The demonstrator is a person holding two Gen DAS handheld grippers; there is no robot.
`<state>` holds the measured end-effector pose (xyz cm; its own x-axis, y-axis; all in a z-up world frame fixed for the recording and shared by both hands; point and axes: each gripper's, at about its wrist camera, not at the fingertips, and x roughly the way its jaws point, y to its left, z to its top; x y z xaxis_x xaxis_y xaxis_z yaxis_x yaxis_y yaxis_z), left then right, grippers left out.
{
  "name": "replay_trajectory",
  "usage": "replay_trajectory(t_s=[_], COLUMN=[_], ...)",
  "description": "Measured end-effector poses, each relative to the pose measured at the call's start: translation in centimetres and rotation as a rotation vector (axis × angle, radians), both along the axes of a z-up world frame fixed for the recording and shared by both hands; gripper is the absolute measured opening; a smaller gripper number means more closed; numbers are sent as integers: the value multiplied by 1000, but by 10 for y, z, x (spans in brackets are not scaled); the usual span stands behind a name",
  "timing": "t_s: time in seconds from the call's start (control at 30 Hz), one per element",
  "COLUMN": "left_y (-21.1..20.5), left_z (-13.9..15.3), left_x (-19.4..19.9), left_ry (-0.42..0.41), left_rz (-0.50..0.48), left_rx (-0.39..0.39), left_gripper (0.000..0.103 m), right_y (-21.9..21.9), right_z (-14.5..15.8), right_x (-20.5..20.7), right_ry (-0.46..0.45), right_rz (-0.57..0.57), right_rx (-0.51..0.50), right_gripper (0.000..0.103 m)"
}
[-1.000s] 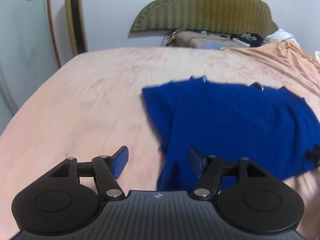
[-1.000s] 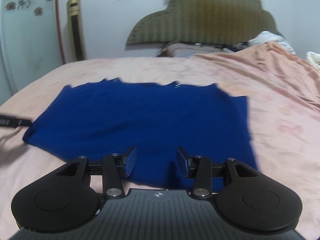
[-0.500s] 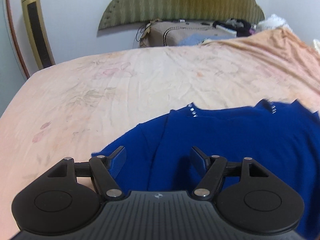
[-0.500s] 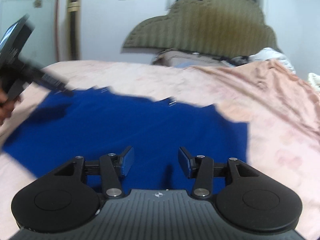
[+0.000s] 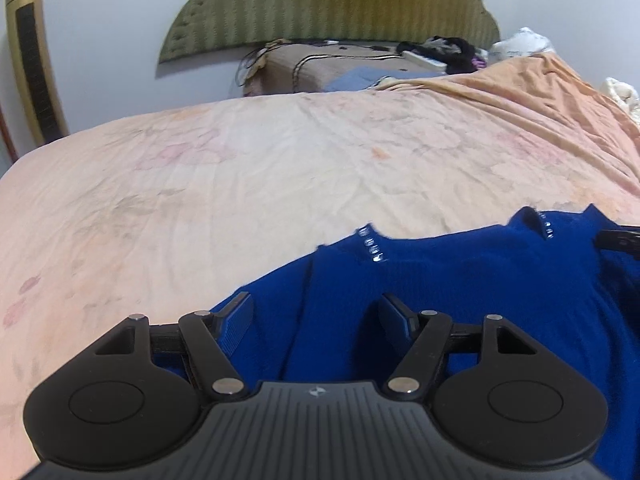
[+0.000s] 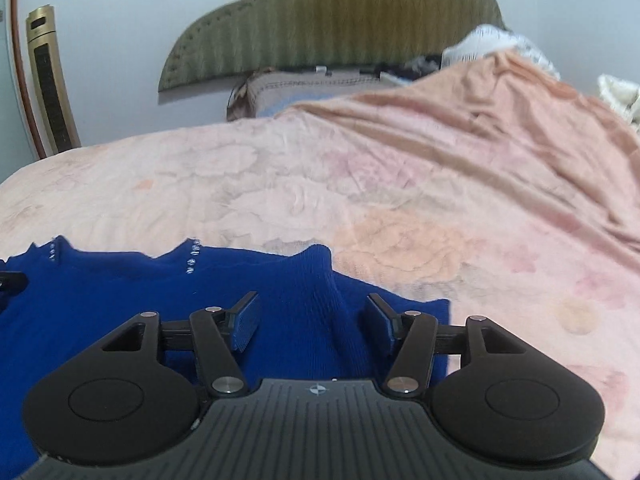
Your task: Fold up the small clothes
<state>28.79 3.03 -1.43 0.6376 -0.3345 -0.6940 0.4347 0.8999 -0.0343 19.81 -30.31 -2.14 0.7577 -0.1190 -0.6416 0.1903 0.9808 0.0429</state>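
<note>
A dark blue knit top [image 5: 460, 292] lies flat on the pink bedspread [image 5: 240, 184], with small shiny studs at its neckline. My left gripper [image 5: 316, 322] is open, low over the top's left shoulder and sleeve. The top also shows in the right wrist view [image 6: 120, 292]. My right gripper [image 6: 310, 320] is open, low over its right shoulder and sleeve, with a fold of fabric between the fingers. Neither holds anything. The other gripper's tip shows at each view's edge.
A green padded headboard [image 5: 328, 0] stands against the far wall. A brown pillow [image 5: 332, 64] with clutter lies below it. A rumpled orange blanket [image 6: 500, 120] covers the far right of the bed. A gold tower fan [image 5: 30, 52] stands at the left.
Both grippers have moved forward and down over the top, from near its hem to its shoulders. Both stayed open.
</note>
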Motion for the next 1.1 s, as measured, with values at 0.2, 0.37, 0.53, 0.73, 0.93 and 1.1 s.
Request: replay_trajectory(t_s=[0.2,0.37,0.53,0.73,0.93,1.1], left_y=[-4,6,-9,-8,-11,-26], left_z=[4,23,2,4,19,7], left_x=[-6,-11,0,-9,-46,-60], left_ry=[-5,-71,-59,-66,-206,-211], left_rz=[-23,14,36,46,67,36], left_rx=[-21,-47,93,126,196,295], left_gripper=[9,8,8,17,86,86], right_y=[-3,-2,1,16,55,69], right_z=[-1,13,4,10,23,-1], right_x=[3,-6,10,-8,-56,-53], right_ry=[-30,-128,-67,-58,-94,20], right_rz=[9,21,20,-8,159,170], right_rx=[74,84,44,-85,-154,-212], right_gripper=[8,7,7,49,60,67])
